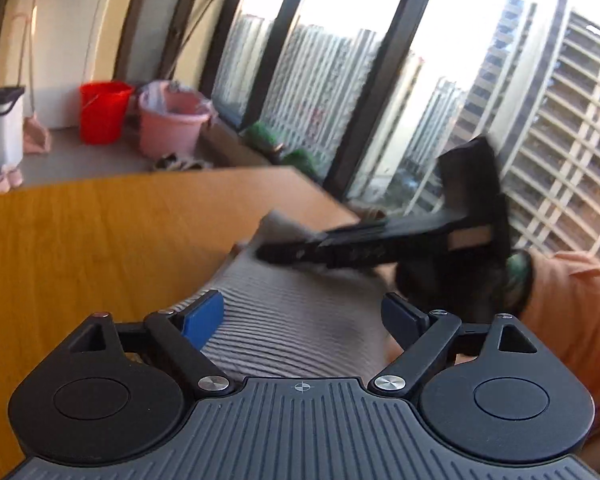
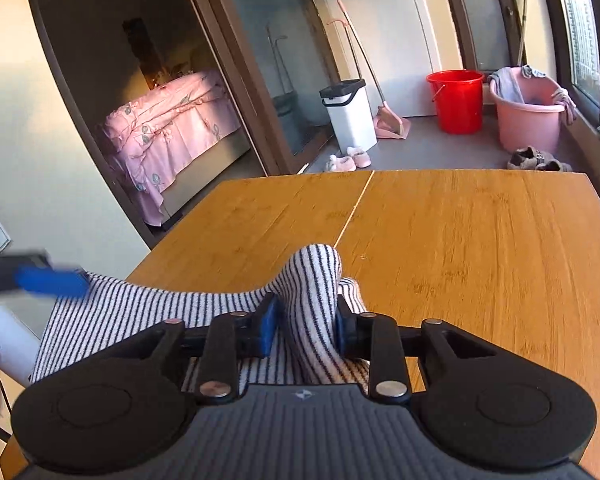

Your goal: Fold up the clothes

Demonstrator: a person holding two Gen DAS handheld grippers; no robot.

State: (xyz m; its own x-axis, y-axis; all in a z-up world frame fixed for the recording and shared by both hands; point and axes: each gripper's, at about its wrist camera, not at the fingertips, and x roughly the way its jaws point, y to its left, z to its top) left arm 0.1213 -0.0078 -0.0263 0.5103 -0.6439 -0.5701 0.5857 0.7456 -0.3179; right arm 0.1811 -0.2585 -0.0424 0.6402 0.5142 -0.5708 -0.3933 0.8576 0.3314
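A striped cloth [image 2: 112, 316], white with dark stripes, is seen lying on the wooden table [image 2: 480, 248] at its near edge, with part of it hanging past the table's left side. A raised fold of the cloth is pinched between the blue pads of the right gripper [image 2: 306, 324], whose jaws are closed onto the fabric; the fold stands up above the pads and leans toward the table's centre seam.

In the left wrist view the same cloth [image 1: 296, 320] is spread beneath and ahead of the left gripper [image 1: 304, 316]. Its jaws are held wide apart, one blue pad [image 1: 204, 316] resting at the cloth's edge, and nothing is gripped between them. The right gripper [image 1: 284, 254] is seen blurred, lying across the cloth's far portion.

Beyond the table's far edge, a red bucket [image 2: 456, 100] and a pink basin [image 2: 528, 116] are noted on the floor, the basin just beside the window. A white bin [image 2: 348, 116] and a broom with dustpan [image 2: 388, 120] stand to the left of the bucket. Pink slippers [image 2: 348, 160] lie between the bin and the table. A bed with pink bedding [image 2: 172, 120] is visible through the doorway left of the table.
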